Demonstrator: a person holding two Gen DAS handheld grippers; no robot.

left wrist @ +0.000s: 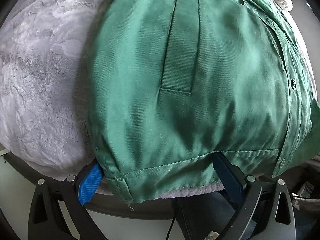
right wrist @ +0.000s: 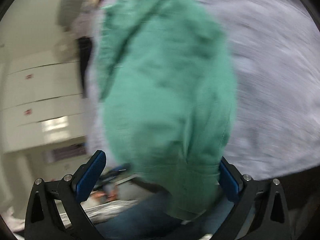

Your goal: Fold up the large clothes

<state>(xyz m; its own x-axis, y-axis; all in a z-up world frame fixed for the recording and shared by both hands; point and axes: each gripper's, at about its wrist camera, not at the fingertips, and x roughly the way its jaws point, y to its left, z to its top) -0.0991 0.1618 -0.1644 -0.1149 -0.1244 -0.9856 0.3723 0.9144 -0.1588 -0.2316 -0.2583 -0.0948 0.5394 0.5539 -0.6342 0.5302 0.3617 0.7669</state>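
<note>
The garment (left wrist: 190,80) lies on the blanket (left wrist: 44,80), its hem overhanging the near edge between the left gripper's fingers (left wrist: 90,184)

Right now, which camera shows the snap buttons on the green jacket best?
The left wrist view. The green jacket lies sharp on the grey fleece blanket, and two snap buttons show along its right-hand edge. The right wrist view shows the jacket only as a motion-blurred green mass; no snaps can be made out there.
</note>
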